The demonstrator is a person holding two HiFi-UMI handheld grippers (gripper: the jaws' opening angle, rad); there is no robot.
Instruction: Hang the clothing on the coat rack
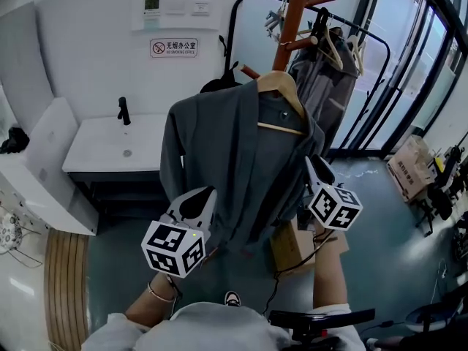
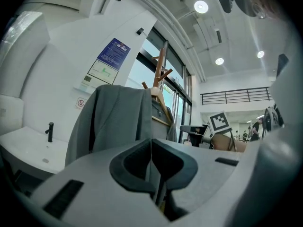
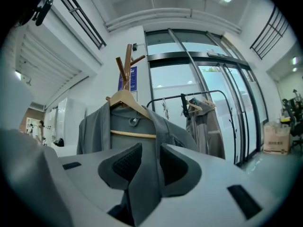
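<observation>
A grey jacket (image 1: pixel 234 159) hangs on a wooden hanger (image 1: pixel 278 86), whose hook sits up against the brown wooden coat rack (image 1: pixel 289 20). My left gripper (image 1: pixel 199 199) is at the jacket's lower left front, its jaws closed on a thin edge of the cloth (image 2: pixel 113 122). At the jacket's right side is my right gripper (image 1: pixel 313 168). In the right gripper view, the jacket's front edge (image 3: pixel 147 174) runs down between the jaws (image 3: pixel 147 162), which stand apart with a gap. The hanger (image 3: pixel 124 98) and rack (image 3: pixel 125 70) show above.
A black clothes rail (image 1: pixel 365 35) with hung garments stands behind the rack on the right. A white sink counter (image 1: pixel 110 145) lies to the left. A cardboard box (image 1: pixel 292 247) sits on the floor below the jacket, another box (image 1: pixel 409 163) by the glass wall.
</observation>
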